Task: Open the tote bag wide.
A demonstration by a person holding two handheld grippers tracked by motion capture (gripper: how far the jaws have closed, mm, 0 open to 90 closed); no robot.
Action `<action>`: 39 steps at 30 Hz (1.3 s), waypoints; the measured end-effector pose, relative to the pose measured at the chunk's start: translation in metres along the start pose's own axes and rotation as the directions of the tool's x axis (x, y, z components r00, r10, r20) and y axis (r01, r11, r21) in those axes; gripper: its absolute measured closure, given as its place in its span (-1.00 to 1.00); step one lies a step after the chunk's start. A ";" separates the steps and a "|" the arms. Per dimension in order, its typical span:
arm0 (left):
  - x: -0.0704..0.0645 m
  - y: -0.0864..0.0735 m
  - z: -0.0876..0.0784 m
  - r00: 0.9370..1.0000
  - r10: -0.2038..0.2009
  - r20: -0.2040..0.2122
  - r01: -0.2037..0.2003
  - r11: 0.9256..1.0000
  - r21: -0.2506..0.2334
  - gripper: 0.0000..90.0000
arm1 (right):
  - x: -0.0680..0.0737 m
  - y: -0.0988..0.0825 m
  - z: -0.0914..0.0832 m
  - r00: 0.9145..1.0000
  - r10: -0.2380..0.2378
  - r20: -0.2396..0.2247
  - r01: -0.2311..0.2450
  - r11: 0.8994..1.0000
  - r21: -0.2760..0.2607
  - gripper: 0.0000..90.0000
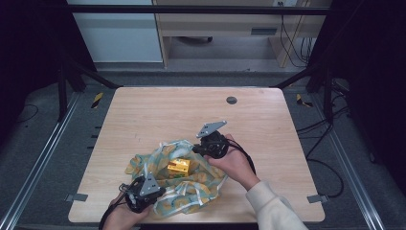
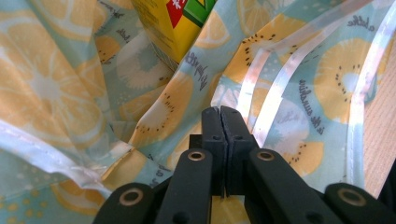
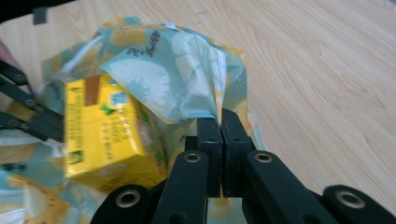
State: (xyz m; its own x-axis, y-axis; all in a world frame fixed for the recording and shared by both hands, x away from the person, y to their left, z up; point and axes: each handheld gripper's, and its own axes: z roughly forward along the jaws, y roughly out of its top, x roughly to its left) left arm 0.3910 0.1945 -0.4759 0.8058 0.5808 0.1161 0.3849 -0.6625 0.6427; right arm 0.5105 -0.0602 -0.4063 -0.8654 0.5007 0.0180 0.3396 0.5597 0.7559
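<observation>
I see the lemon-print cloth (image 1: pixel 179 184) lying crumpled on the wooden table (image 1: pixel 268 124), toward its near edge and left of centre; the yellow carton (image 1: pixel 178 166) sits on the middle of the cloth, with folds bunched around it. My left gripper (image 1: pixel 160 193) is at the cloth's near-left side, its jaws pressed together on a fold of the cloth; in the left gripper view the cloth (image 2: pixel 299 84) spreads beyond the closed jaws and the carton (image 2: pixel 177 23) stands just past them. My right gripper (image 1: pixel 196 148) is at the cloth's far-right side, just beyond the carton; its jaws are together and pinch an edge of the cloth (image 3: pixel 187 79), which rises from them in a lifted flap draped over the carton's (image 3: pixel 107 135) top corner; the carton is just beside these jaws, to their left in the right gripper view.
</observation>
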 end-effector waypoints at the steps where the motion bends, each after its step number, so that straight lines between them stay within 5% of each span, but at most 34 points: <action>1: 0.000 0.000 0.000 1.000 0.000 0.001 0.000 1.000 0.001 1.00 | -0.002 -0.001 0.002 1.000 0.007 0.004 -0.007 1.000 0.005 0.99; 15: 0.000 0.000 0.001 1.000 0.003 0.000 -0.003 1.000 0.005 1.00 | -0.018 -0.011 0.027 0.999 0.044 0.017 -0.046 0.994 0.095 0.99; 39: -0.001 -0.001 0.003 1.000 0.006 -0.002 -0.006 1.000 0.027 1.00 | -0.034 -0.028 0.036 0.996 0.078 0.040 -0.083 0.986 0.142 0.99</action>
State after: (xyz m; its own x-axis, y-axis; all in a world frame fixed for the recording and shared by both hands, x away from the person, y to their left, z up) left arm 0.3918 0.1932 -0.4790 0.8071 0.5777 0.1217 0.3920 -0.6786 0.6212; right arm 0.5435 -0.0685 -0.4517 -0.8209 0.5688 0.0513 0.4592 0.6040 0.6514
